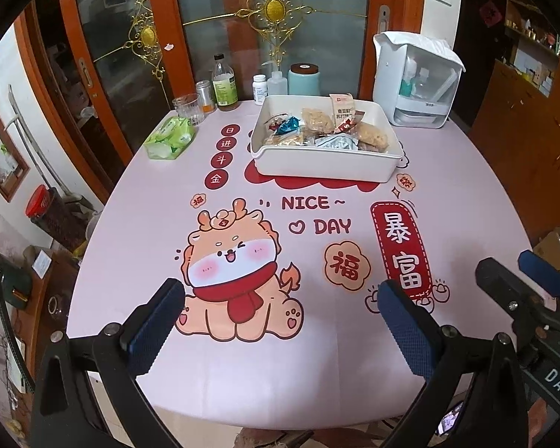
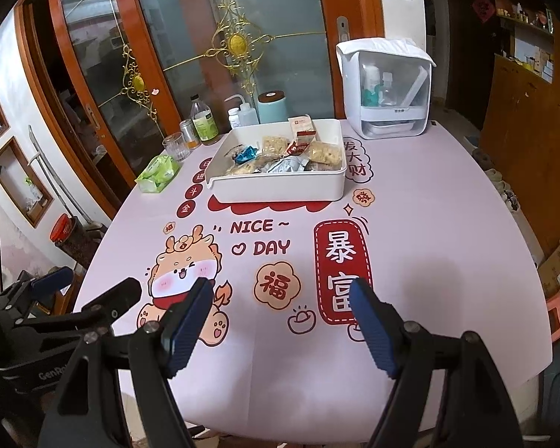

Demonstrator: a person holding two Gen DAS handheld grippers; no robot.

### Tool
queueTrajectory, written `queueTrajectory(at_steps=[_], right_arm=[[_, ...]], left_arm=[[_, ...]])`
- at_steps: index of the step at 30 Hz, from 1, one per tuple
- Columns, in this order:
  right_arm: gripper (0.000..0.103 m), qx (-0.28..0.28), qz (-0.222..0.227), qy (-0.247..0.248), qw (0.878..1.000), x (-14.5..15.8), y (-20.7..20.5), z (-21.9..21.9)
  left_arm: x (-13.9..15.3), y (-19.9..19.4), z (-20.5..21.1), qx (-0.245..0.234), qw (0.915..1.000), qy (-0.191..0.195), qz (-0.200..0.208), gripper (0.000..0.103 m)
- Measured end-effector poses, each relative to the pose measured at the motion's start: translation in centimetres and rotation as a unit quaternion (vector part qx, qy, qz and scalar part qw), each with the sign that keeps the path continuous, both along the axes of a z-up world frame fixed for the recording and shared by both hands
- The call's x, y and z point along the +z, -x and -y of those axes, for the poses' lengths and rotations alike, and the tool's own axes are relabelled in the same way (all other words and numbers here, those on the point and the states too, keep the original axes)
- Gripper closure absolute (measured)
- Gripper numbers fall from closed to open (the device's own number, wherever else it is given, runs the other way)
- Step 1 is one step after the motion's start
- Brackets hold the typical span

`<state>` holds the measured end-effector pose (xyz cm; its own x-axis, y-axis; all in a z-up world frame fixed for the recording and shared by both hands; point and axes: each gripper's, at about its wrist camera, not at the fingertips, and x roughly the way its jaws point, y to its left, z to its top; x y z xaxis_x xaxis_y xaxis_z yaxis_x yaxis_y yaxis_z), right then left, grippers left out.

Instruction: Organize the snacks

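Two empty open tools (image 1: 280,321) (image 2: 280,321), one snack-filled bin (image 1: 324,166)

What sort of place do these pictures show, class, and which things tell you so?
Probably a home dining room: a table under a cartoon cloth, a white bin of packaged snacks, a drinking glass and bottles beside it, and wood-framed glass sliding doors behind.

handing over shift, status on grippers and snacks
Left gripper open, empty. Right gripper open, empty. Snacks all in the white bin, far side of table. Path clear.
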<state>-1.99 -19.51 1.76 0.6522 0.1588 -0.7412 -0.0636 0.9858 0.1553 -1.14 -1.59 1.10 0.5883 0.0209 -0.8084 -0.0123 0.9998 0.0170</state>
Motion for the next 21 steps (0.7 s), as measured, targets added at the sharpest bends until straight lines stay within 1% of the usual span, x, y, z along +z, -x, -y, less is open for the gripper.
queueTrajectory(at_steps=[4,21], right_arm=[[0.027,0.000,0.002,-0.001,1.000,0.04,0.00,0.11],[0.027,0.001,-0.002,-0.001,1.000,-0.11,0.31,0.16]], left_arm=[[0.19,0.17,0.05,-0.001,1.0000,0.002,0.006,0.001],[-0.01,0.43,0.42,-0.003,1.0000,0.000,0.004,0.001]])
